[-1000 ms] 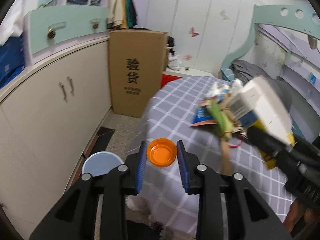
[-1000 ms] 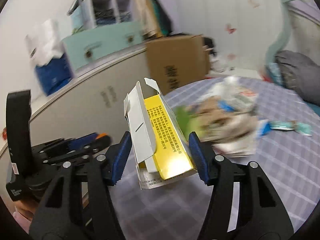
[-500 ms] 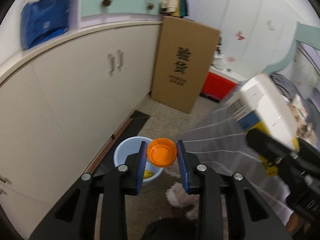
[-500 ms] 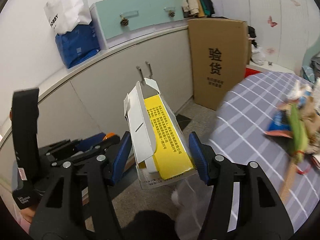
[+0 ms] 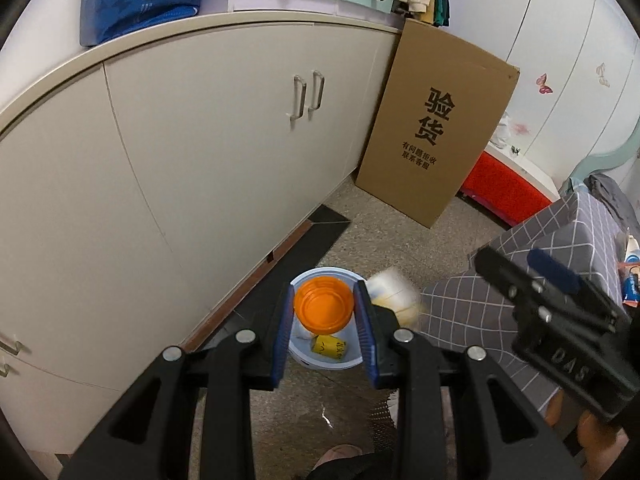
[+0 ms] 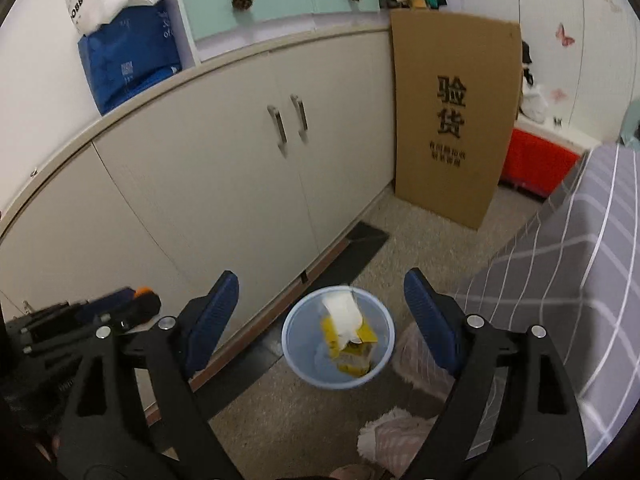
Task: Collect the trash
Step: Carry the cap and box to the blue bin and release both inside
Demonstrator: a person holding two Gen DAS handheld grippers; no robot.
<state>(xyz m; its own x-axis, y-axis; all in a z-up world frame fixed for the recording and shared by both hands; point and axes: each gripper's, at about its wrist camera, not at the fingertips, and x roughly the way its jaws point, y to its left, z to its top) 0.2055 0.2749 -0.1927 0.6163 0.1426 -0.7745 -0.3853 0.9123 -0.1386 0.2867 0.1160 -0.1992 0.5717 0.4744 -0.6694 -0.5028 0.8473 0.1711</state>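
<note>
My left gripper [image 5: 324, 305] is shut on an orange plastic lid [image 5: 323, 309], held right above a light-blue bin [image 5: 320, 363] on the floor. Inside the bin lies a small yellow item [image 5: 329, 347]. My right gripper [image 6: 320, 280] hangs over the same bin [image 6: 291, 344], its jaws opening with nothing between them. The white and yellow carton [image 6: 348, 332] has left them and is dropping into the bin. In the left wrist view the carton [image 5: 394, 296] is a blur at the bin's right rim. Each gripper shows in the other's view: the right gripper [image 5: 552, 300] and the left gripper [image 6: 136, 300].
A long cream cabinet [image 5: 200, 160] runs along the left, with a tall cardboard box [image 5: 432, 132] leaning at its far end and a red crate [image 5: 504, 192] beyond. The bed's grey checked cover [image 6: 580, 280] hangs on the right. A dark mat [image 6: 360, 248] and fluffy slippers [image 6: 392, 432] lie beside the bin.
Both grippers swung from over the bed to above the floor bin and tilted down. The right gripper opened and let go of the carton. The left still grips the orange lid.
</note>
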